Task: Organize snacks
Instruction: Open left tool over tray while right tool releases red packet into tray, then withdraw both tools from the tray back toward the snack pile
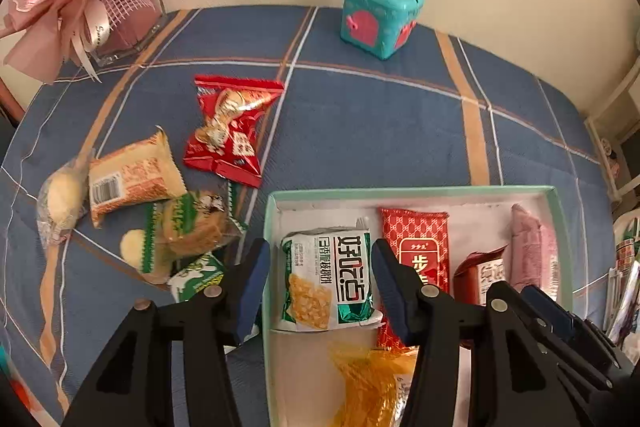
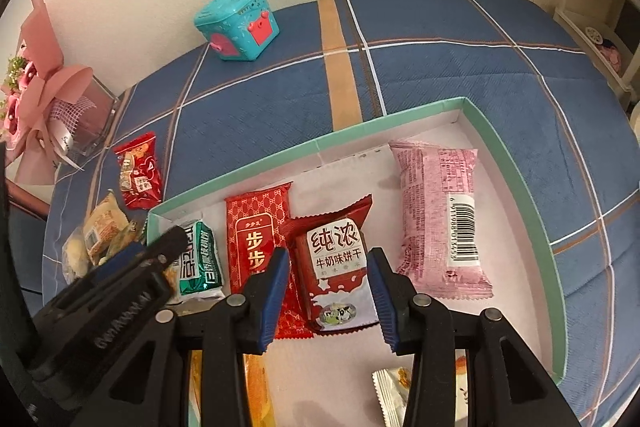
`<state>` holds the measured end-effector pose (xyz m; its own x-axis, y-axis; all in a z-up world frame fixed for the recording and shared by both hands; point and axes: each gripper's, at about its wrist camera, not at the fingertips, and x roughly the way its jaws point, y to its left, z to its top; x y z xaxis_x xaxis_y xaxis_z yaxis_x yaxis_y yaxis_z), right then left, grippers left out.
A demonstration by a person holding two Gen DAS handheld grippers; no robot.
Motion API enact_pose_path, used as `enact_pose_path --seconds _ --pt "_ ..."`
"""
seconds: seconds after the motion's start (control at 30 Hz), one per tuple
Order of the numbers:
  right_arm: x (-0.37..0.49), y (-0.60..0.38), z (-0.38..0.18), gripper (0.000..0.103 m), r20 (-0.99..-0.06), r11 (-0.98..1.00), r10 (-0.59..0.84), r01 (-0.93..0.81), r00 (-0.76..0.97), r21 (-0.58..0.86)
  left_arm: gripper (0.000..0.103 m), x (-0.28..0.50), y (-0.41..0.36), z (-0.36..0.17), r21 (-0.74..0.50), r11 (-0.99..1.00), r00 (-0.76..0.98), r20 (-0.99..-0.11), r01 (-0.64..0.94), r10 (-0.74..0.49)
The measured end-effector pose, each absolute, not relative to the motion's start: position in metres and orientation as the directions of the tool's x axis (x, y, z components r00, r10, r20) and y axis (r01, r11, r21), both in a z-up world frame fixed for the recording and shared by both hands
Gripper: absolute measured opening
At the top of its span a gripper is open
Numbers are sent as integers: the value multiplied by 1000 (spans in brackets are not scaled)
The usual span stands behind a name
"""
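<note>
Two packets bracketed inside the mint-rimmed box on the bed.

The left hand-held gripper stands spread around the green-and-white packet, its long axis running 6 to 12 o'clock, pads not clearly pressing. The right hand-held gripper likewise straddles the dark-red milk-biscuit packet. Loose snacks lie at 10 o'clock, outside.

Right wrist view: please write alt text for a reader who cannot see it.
The right gripper straddles a dark red milk biscuit packet lying in a green-rimmed tray, its pads beside the wrapper without clearly pressing it. A pink packet, a red patterned packet and a green-and-white packet lie alongside; the left gripper reaches in at left.
</note>
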<state>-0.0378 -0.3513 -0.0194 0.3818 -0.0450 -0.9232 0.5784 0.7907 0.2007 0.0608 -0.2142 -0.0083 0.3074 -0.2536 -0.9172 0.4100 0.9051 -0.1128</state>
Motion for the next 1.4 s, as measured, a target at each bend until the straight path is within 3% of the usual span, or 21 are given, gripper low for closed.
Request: enact_pose_path --seconds 0.3,0.7,0.77,0.8,0.9,0.97,1.03,1.1,1.27,1.33,1.4 --pt "-45 -353 20 44 -911 789 -72 582 406 197 58 56 -195 24 -145 912 323 -904 383 -279" --pt "-49 -345 32 45 -913 806 -96 569 397 163 59 51 -177 23 -121 934 329 -914 336 -236" --pt "-49 -345 31 46 -915 808 -98 568 392 157 64 52 -174 20 -116 939 323 -919 323 -225" --pt "-48 -345 30 49 -917 809 -97 567 388 154 71 53 -173 19 -108 942 323 -921 318 -215" --pt "-47 -344 25 64 -926 811 -103 569 364 134 72 55 -171 13 -69 950 322 -931 305 -171" --pt "-46 -344 21 66 -932 812 -107 571 347 120 72 57 -168 8 -51 957 315 -938 287 -145" --pt "-45 -344 18 71 -935 815 -111 569 336 108 82 59 -164 4 -36 964 313 -942 263 -121" --pt "-44 -343 16 78 -936 823 -124 562 330 89 84 60 -161 2 -22 968 319 -942 250 -104" --pt "-42 -341 14 84 -934 834 -117 544 338 92 86 60 -161 1 15 966 340 -937 257 -76" --pt "-41 -340 13 88 -935 842 -127 535 332 75 93 59 -162 2 27 965 355 -932 261 -70" --pt "-40 -338 12 102 -935 850 -138 523 327 58 94 59 -162 4 42 964 377 -924 261 -62"
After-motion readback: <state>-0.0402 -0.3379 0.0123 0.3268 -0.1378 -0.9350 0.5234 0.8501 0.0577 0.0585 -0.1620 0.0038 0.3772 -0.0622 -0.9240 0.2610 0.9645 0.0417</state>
